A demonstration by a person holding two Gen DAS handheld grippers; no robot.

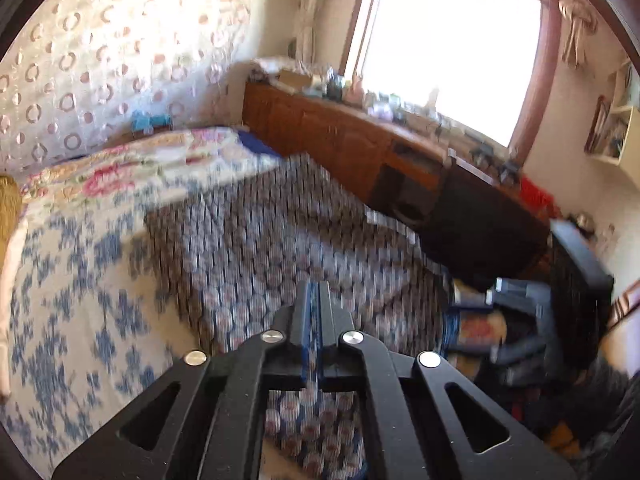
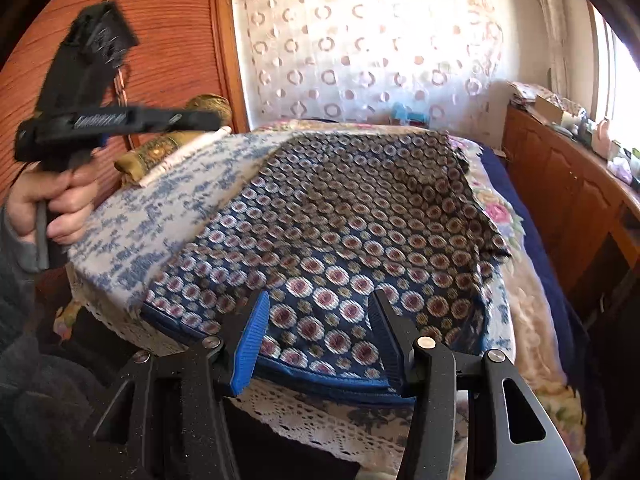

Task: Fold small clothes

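**Cloth lies just ahead of the right tool, hem across its jaws**

The cloth [image 2: 340,232] (dark blue, dotted with round medallions) lies spread flat on the bed [image 2: 532,320], over a blue-and-white cover [image 2: 160,216]. Its near hem runs crosswise, left to right, right in front of the right tool [image 2: 316,332]; the cloth's long run goes away from that hem toward the curtain [image 2: 360,52] at the far end.

The right tool stands about half open, its blue pad and dark pad either side of the near hem, gripping nothing. The left tool [image 1: 319,300] is shut tight with nothing visibly between its pads. In the right wrist view it is raised, left of the cloth and apart from it, held in the person's hand [image 2: 60,204].

So the right tool is the nearer one. The next grasp likely turns on that hem: the jaws already straddle its line and need only go forward and down.
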